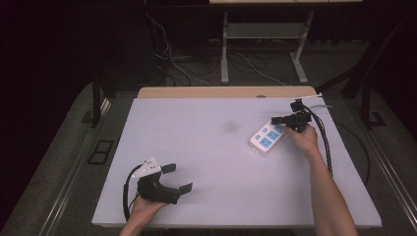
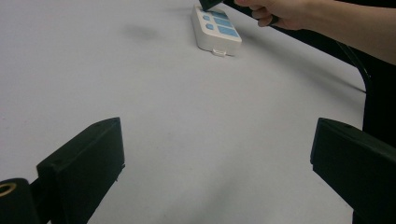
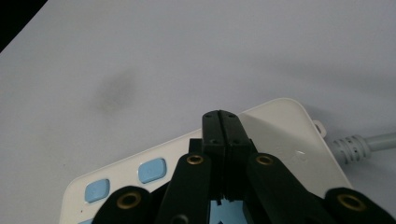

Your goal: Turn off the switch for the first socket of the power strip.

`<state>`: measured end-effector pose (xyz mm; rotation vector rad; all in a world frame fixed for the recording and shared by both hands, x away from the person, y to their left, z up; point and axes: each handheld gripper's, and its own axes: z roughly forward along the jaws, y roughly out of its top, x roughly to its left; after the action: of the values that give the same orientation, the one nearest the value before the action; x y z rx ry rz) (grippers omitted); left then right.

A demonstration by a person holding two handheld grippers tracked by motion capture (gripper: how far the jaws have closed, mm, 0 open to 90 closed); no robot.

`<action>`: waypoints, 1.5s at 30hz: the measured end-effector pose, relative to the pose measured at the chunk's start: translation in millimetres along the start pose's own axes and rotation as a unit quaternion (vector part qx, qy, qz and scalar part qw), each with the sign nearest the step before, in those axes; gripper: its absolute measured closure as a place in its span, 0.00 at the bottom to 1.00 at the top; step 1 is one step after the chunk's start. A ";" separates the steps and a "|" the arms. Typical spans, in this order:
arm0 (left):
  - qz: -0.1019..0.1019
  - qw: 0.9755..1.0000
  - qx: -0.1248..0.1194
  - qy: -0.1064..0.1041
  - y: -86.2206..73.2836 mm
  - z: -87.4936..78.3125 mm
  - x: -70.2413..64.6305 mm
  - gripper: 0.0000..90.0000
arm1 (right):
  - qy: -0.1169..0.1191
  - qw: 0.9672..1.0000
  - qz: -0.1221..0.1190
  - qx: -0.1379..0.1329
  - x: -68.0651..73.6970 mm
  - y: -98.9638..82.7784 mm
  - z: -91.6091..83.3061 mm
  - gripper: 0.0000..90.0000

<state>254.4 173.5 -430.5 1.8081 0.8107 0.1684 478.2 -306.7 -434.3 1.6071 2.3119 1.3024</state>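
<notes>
Here your right gripper [image 1: 279, 119] sits over the white rectangular power strip with blue socket panels [image 1: 266, 137], which lies flat on the pale grey table top [image 1: 206, 147], toward the far right of it and angled across that corner. In the right gripper view the two black jaws are pressed together with nothing between them, and their joined tip [image 3: 221, 122] hovers above the plain white end of the strip [image 3: 280, 135], the end where its grey cable [image 3: 366, 142] comes out. Whether the tip actually touches the casing, you cannot tell from here. Two small blue buttons [image 3: 152, 170] on the strip show just left of the jaws in that view. A faint dark smudge [image 1: 230, 126] marks the table just beside the strip, on the side toward the table's middle.

Your left gripper [image 1: 178, 178] rests well apart from the strip, at the near left part of the table, held in your left hand [image 1: 145, 206]. Its jaws stand wide apart and hold nothing; in the left gripper view bare table lies between them, with the strip [image 2: 215, 29] far ahead and your right hand [image 2: 280, 11] above it.
</notes>
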 end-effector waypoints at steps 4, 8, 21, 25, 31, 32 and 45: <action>0.001 1.000 0.000 0.000 -0.1 -0.2 0.2 0.01 | -0.004 1.000 -0.012 0.002 4.6 0.8 2.4 1.00; 0.000 1.000 0.000 0.000 -0.1 -0.2 -0.3 0.01 | -0.016 1.000 -0.026 0.004 8.1 1.0 2.7 1.00; 0.005 1.000 0.004 -0.002 -0.6 0.5 -1.9 0.01 | -0.008 1.000 -0.024 -0.005 7.5 -5.7 3.0 1.00; 0.007 1.000 0.004 -0.002 -0.6 1.0 -2.8 0.01 | -0.004 1.000 -0.022 -0.012 6.2 -7.7 2.7 1.00; 0.006 1.000 0.006 -0.002 -0.9 1.3 -1.7 0.01 | 0.001 1.000 -0.023 -0.014 5.2 -8.4 2.8 1.00; 0.006 1.000 0.007 -0.002 -0.9 1.3 -1.6 0.01 | 0.001 1.000 -0.023 -0.015 5.0 -8.3 2.8 1.00; 0.004 1.000 0.005 -0.004 -0.3 1.6 -0.9 0.01 | -0.015 0.999 -0.033 -0.003 10.3 -5.4 2.2 1.00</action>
<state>254.3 171.7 -431.1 1.8196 0.8009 0.1630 470.3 -297.9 -435.0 1.5247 2.3197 1.2616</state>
